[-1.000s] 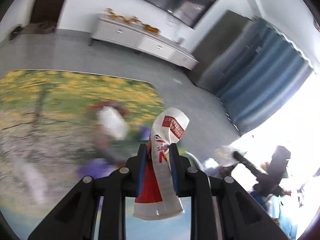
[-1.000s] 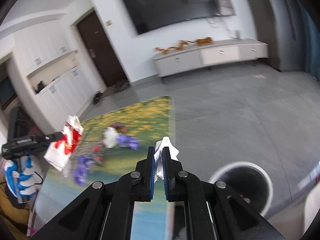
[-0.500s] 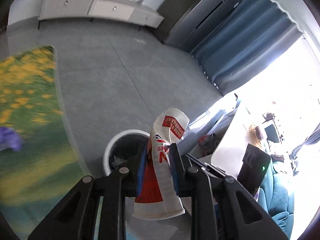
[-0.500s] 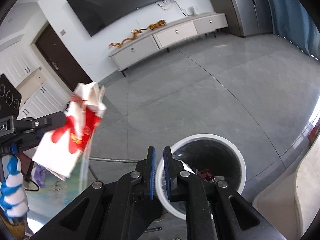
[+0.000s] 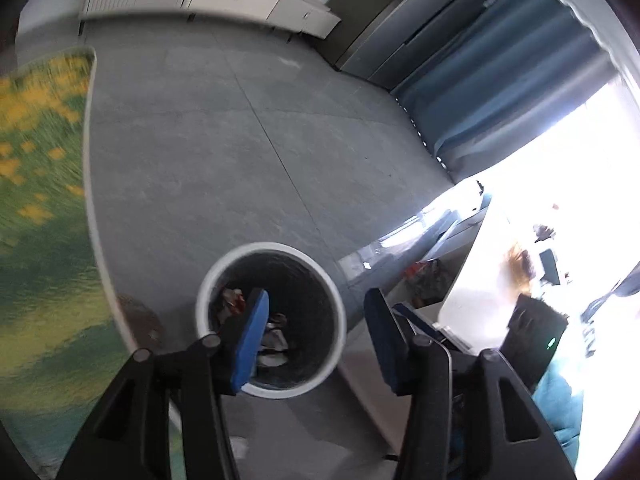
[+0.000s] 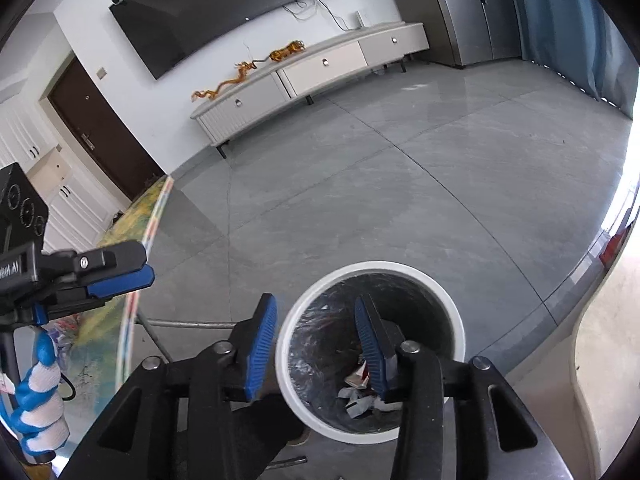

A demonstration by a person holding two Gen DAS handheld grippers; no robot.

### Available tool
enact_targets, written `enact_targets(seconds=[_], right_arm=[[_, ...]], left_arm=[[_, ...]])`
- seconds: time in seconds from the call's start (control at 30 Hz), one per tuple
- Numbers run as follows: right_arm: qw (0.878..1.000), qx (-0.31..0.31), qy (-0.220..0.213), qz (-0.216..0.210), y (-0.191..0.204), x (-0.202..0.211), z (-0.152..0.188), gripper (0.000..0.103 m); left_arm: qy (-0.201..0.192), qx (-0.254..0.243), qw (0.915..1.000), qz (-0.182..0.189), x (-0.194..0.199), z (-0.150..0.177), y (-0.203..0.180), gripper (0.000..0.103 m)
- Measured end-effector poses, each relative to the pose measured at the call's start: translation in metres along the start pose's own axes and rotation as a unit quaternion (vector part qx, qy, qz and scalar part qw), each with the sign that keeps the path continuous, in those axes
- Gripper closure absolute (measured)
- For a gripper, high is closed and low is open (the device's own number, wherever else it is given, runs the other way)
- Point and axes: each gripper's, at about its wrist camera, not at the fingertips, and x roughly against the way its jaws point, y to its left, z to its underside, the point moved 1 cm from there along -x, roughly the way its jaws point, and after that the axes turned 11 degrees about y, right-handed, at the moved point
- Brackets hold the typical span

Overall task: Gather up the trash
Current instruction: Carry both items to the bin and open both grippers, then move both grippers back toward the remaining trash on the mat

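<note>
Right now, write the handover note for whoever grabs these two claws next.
Left claw: open, nothing in it, jaws just opened, above the round white-rimmed waste bin.
Right claw: open, nothing in it, jaws just opened, above the same bin.
Done: crumpled red-and-white wrappers lie at the bin's bottom.
Left: check the flower-print table for more litter; its top is mostly out of view here.
</note>
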Motion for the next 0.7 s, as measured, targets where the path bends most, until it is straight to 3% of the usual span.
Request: enact_targets(seconds=[0.2, 0.4, 0.7], right_arm=[[0.998, 0.039, -0.049, -0.005, 0.044, 0.041, -0.001, 0.038], [0.991, 0.087, -0.104, -0.015, 0.105, 0.087, 0.0, 0.018], [0.978, 0.154, -0.118, -0.076, 0.197, 0.106, 0.005, 0.016]], left_arm=[[-0.072, -0.065, 0.9924, -0.076, 0.055, 0.034, -0.02, 0.055], [-0.134, -0.072, 0.9822, -0.111, 0.121, 0.074, -0.01, 0.055], [-0.19, -0.027, 0.9686, -0.158, 0.231, 0.141, 0.061, 0.055]])
